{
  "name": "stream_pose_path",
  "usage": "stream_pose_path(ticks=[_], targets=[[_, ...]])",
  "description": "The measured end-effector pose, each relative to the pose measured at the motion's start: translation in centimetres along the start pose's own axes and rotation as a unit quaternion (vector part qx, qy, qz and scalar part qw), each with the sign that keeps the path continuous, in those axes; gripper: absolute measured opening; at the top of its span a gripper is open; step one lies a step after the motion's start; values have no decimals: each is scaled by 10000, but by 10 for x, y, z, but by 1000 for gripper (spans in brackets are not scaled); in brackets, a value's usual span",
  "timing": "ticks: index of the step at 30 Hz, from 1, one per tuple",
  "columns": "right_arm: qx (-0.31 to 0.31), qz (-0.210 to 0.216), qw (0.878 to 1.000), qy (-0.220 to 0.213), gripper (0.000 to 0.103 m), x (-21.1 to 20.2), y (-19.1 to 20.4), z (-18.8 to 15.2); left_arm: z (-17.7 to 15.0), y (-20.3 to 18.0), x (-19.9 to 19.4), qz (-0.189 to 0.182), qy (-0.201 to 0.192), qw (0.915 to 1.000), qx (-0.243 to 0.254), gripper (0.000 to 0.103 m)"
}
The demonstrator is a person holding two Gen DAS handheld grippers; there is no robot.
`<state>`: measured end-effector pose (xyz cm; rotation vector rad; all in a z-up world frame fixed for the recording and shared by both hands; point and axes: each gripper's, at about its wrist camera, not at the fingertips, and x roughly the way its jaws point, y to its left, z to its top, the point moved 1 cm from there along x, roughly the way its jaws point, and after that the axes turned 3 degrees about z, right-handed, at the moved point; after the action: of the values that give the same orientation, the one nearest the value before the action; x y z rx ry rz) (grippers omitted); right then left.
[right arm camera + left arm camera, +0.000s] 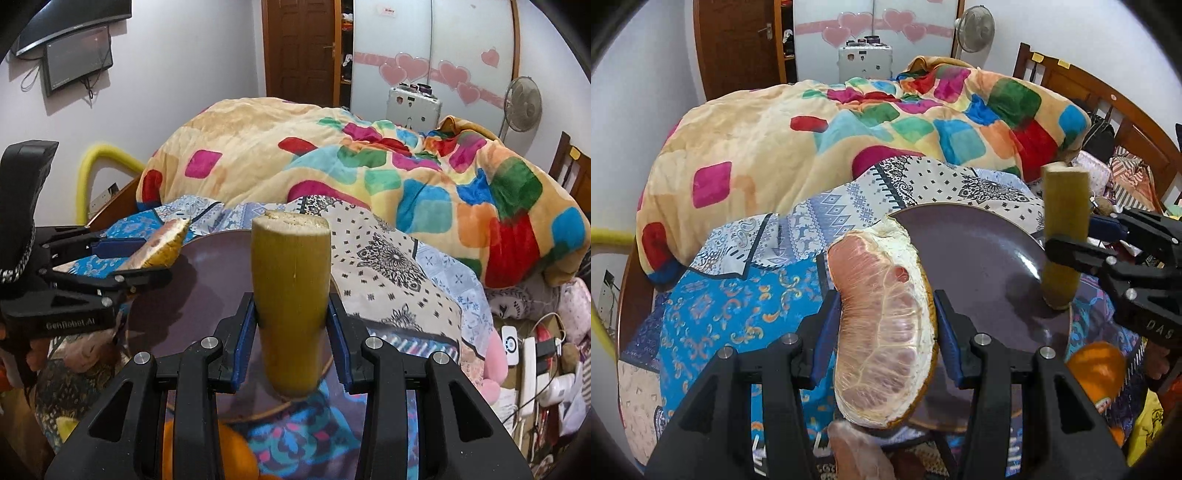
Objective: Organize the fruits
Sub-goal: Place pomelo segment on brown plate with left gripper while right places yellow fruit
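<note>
Closest to the left wrist lens: a peeled pomelo wedge (886, 325), pink pulp up, thick white pith and yellow rind along its right side, clamped between the blue pads of the left gripper (884, 341), jaws closed only as far as the wedge's width. Held at the left rim of a dark purple plate (979, 266), tip reaching over the rim. Same wedge (162, 245) seen from the right wrist at the plate's (207, 280) far-left edge, held in the left gripper (147, 254).

Gripped upright by the right gripper (291, 325): a yellow-green sugarcane piece (291, 295), cut top ragged, pads pressing both sides. Base of the piece (1063, 236) over the plate's right part; touching or hovering, cannot tell. Plate resting on a patterned bedsheet (746, 302), an orange (1097, 365) just beside its near-right rim. Beyond, a bright patchwork blanket (820, 140)
</note>
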<state>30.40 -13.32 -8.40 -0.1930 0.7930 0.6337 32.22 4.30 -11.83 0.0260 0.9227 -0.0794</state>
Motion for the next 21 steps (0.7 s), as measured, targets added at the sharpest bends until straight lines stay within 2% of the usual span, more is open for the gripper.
stream_pose_path(ticks=[4,11,15,21], targets=[[91,162,9996,188,34,18,-3,5,6,0,12,-21,107,9999,8,49],[85,108,9991,410,34,39,-2,8,9,-2,28,-16,284,9996,23,49],[34,52,9983,587,34,48,-2,6,9,-6,30,37,248,9996,133,49],[62,32,9982,596,35,47,-3,3,10,-7,30,-13,269,9996,114,49]])
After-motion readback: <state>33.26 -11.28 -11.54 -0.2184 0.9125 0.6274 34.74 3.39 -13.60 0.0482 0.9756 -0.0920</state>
